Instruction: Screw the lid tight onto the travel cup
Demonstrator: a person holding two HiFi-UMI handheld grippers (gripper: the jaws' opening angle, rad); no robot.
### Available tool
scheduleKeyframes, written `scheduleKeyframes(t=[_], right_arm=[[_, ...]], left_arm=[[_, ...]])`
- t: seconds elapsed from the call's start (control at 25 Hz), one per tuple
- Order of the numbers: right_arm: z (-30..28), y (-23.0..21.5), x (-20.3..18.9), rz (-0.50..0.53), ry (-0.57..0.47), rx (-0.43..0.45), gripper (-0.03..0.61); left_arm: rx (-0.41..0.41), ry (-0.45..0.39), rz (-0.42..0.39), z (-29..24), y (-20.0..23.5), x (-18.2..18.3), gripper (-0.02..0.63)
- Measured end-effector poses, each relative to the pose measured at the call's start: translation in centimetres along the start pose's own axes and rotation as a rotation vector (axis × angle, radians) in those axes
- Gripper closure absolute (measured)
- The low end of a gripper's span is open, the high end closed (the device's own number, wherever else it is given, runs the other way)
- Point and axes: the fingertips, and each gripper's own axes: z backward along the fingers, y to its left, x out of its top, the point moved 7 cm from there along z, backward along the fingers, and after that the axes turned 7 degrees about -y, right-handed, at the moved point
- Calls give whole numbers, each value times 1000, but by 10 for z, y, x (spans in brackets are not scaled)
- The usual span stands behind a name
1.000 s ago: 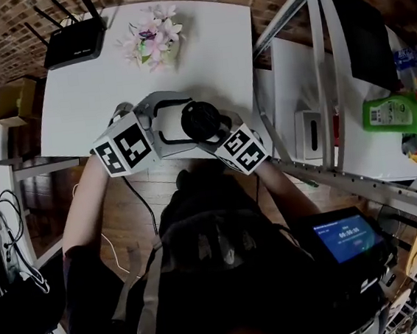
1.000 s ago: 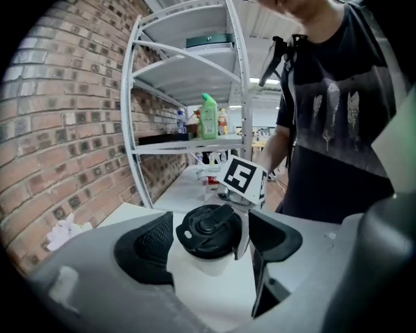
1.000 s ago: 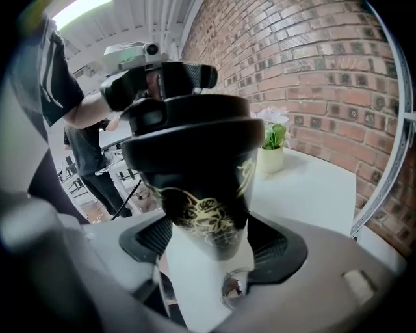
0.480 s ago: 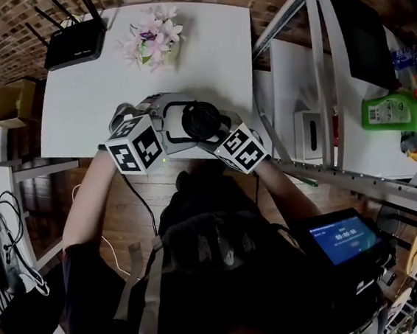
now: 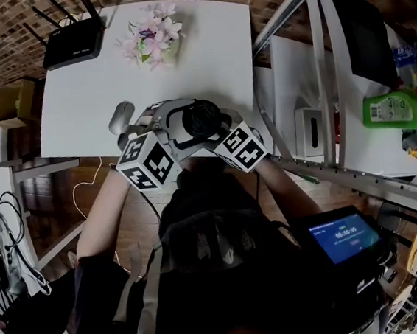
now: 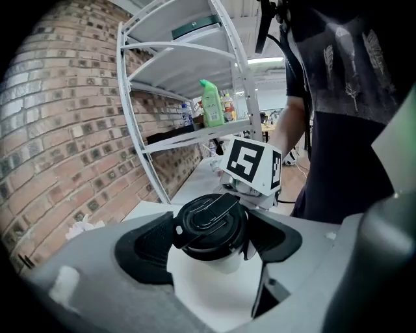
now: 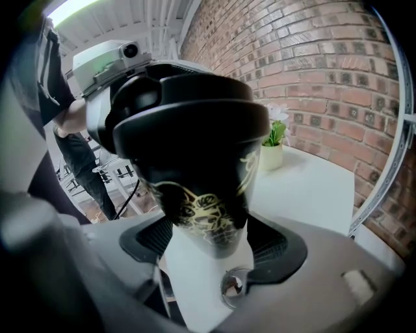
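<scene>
Fingers [image 7: 273,246] of the right gripper [image 7: 211,250], at the near edge of the white counter [image 5: 204,52] with bare room beyond, clench the gold-patterned black cup [image 7: 195,162]; left gripper [image 6: 211,242] fingers [image 6: 143,250] clamp its black lid [image 6: 208,218].

L claw [image 6: 209,242] jaws prob. nipping lid [image 6: 208,218]; R claw [image 7: 211,244] clamped on cup [image 7: 201,188]; forearms [image 5: 99,215] bent inward.

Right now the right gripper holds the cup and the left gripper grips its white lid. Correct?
Not quite: the lid is black, not white; the left gripper view shows it. The right gripper holds the cup and the left gripper grips the lid.
</scene>
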Motion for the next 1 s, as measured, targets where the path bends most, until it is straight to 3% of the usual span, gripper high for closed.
scheduleKeyframes(t=[0.2,0.28,0.48,0.6,0.76,1.0], right_arm=[[0,0,-1,-3,-3,8,219],[-1,0,-1,-3,-7,12,219],[0,0,-1,-9,-4,24,218],[0,0,-1,-6,2,30,218],[-1,0,0,-4,2,33,218],[0,-1,0,-7,5,30,218]], left_arm=[[-45,-22,1,15,12,3,241],[-83,-44,39,24,25,2,239],[-269,-60,184,15,35,-10,236],[-310,-69,226,6,31,-15,238],[-277,-101,230,2,27,-20,242],[-157,-155,253,3,19,-21,244]])
